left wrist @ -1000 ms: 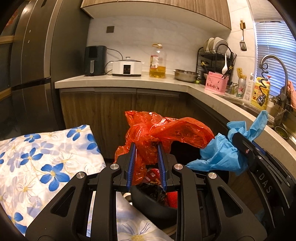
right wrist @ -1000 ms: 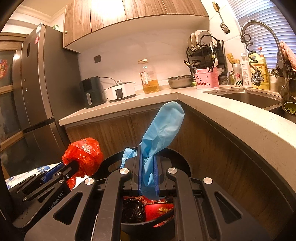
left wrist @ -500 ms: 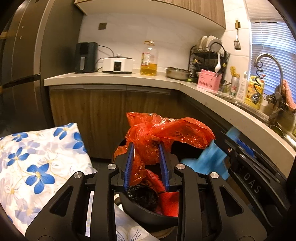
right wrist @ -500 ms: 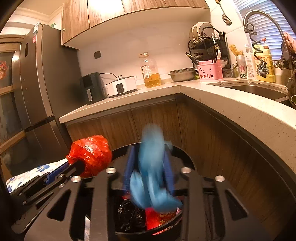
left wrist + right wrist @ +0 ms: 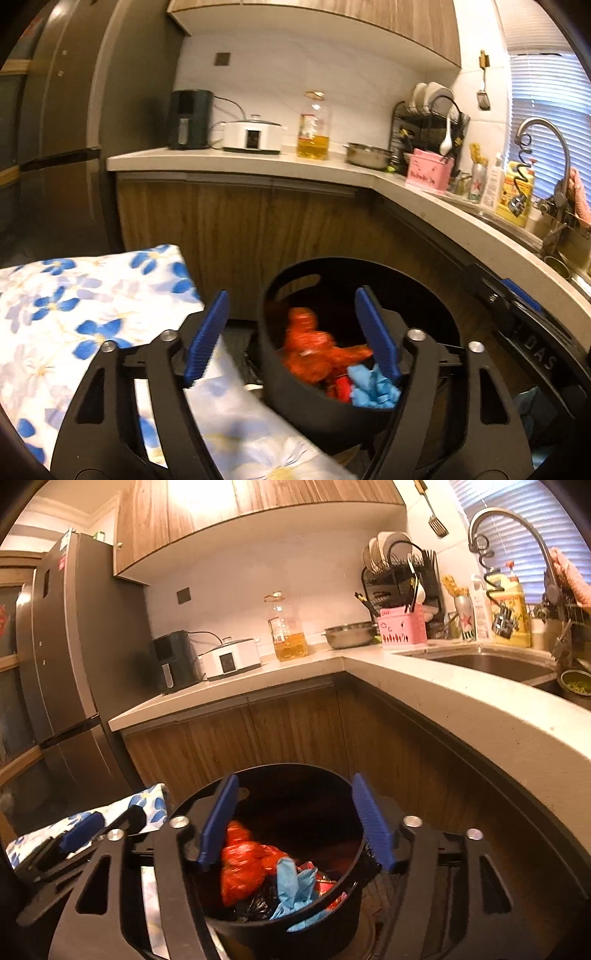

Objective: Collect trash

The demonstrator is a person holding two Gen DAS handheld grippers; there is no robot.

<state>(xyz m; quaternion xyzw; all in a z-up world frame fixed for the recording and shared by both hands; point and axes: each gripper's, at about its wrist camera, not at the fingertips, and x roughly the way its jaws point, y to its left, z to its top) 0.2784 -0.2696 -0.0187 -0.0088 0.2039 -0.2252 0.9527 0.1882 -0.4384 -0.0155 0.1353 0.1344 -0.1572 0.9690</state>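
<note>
Over the black bin [image 5: 325, 915], both tools, left tool [image 5: 291, 332] and right tool [image 5: 291, 819], are opening wide and empty, red bag [image 5: 240, 867] and blue bag [image 5: 295, 886] dropped in, so next probably comes fetching more trash.

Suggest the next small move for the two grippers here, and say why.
Probably lift both grippers up and back from the black bin. The red bag and blue bag lie inside it, and the left gripper and right gripper are opening with nothing pressed between their fingers.
</note>
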